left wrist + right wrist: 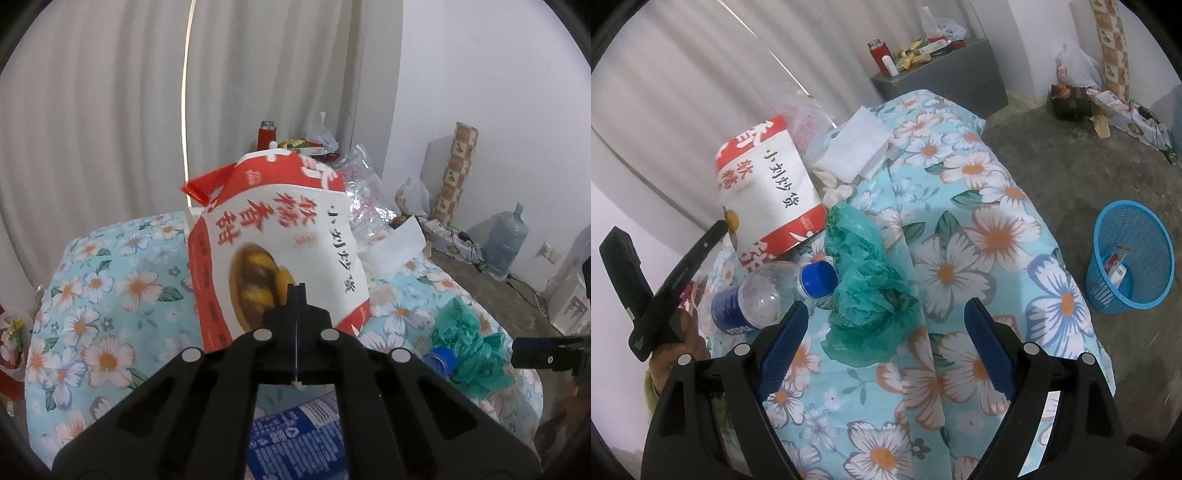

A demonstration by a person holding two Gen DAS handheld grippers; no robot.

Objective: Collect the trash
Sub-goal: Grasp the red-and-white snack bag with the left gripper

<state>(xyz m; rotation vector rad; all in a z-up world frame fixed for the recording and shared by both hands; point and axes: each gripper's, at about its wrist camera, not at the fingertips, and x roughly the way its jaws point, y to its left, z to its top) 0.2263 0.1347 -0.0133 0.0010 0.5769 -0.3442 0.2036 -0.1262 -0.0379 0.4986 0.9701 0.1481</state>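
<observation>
Pinching the red-and-white snack bag [280,243] between our left gripper [296,291] fingers, which are pressed together on its lower front panel, we are holding it upright over the floral bedspread [92,295]. Our right gripper [886,317] is hovering with its blue pads [785,347] spread wide and empty, just short of the crumpled green plastic bag [868,299]. Beside that bag, a clear bottle with a blue cap [768,295] is lying on its side, touching the snack bag's base in the right wrist view. Further back, white tissue paper [855,147] and a clear wrapper [809,122] are resting on the bed. We are seeing the blue mesh bin [1130,258] on the floor, well apart from the bed and already holding some trash.

We are judging the grip thin: only a fold of paper looks caught, so the bag may be tearing or slipping out during the carry. Swinging it could also be knocking the bottle off the bed's edge. The flimsy green bag may be snagging bedspread fabric if our right pads close too low.
</observation>
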